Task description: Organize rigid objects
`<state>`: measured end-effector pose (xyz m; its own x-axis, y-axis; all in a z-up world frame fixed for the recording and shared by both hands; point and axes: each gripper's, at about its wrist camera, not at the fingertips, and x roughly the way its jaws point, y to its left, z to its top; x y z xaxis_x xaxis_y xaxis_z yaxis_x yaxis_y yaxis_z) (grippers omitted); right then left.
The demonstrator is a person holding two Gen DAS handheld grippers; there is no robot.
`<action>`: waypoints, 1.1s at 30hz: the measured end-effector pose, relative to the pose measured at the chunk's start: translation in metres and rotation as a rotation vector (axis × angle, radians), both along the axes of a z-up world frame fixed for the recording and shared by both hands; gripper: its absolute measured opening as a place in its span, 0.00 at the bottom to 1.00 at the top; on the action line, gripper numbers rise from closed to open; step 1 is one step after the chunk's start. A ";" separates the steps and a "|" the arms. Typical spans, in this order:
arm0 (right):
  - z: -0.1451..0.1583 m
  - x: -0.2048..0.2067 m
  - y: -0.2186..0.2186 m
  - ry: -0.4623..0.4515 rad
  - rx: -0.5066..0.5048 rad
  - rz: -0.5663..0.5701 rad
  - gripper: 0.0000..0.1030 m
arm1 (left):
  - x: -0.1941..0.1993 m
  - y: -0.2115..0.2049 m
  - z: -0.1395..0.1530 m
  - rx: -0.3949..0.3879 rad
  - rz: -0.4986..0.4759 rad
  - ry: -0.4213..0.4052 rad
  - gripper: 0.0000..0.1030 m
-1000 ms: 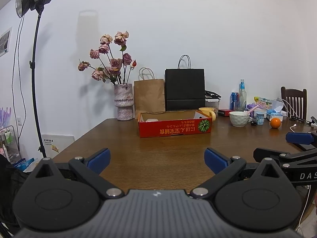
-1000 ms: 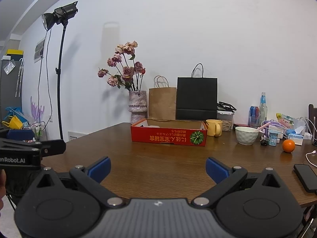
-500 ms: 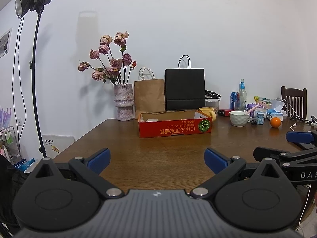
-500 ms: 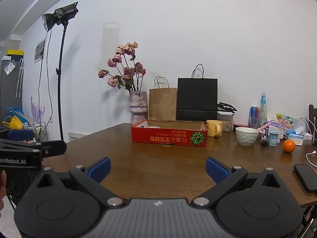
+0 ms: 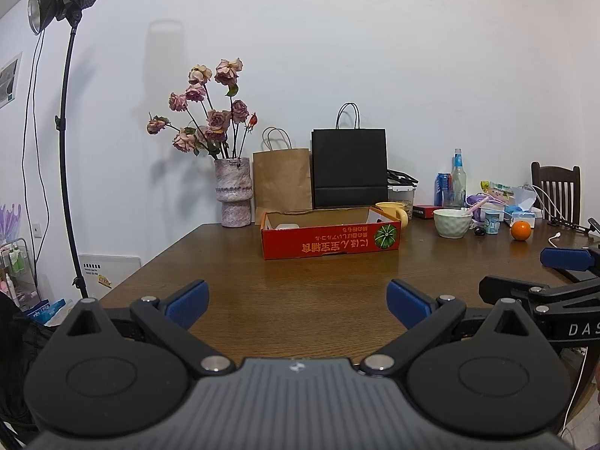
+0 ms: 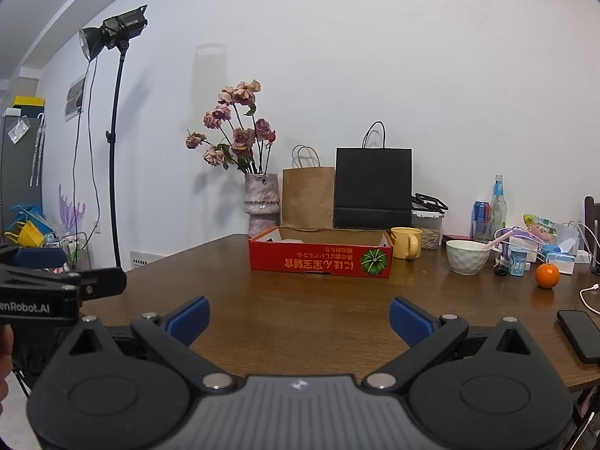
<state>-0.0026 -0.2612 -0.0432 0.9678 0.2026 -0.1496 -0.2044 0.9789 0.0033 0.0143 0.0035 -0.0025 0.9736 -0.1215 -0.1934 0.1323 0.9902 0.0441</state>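
Note:
A red cardboard box (image 5: 330, 242) (image 6: 320, 257) stands open-topped at the middle of the brown table; something white lies inside it. Right of it are a yellow mug (image 6: 407, 242), a white bowl (image 6: 467, 257) with a pink spoon, a small yogurt cup (image 6: 519, 262) and an orange (image 6: 546, 275). My left gripper (image 5: 298, 302) is open and empty above the near table edge, well short of the box. My right gripper (image 6: 300, 318) is open and empty too, also well short of the box. Each gripper shows at the side of the other's view.
A vase of dried roses (image 6: 260, 206), a brown paper bag (image 6: 308, 197) and a black paper bag (image 6: 373, 187) stand behind the box. Bottles, a can and packets crowd the far right. A black phone (image 6: 577, 333) lies at the right edge. A light stand (image 6: 112, 142) is left.

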 end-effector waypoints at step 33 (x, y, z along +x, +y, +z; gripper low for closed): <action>-0.003 0.005 -0.006 0.022 0.010 -0.023 1.00 | 0.010 0.004 -0.006 -0.031 0.041 0.057 1.00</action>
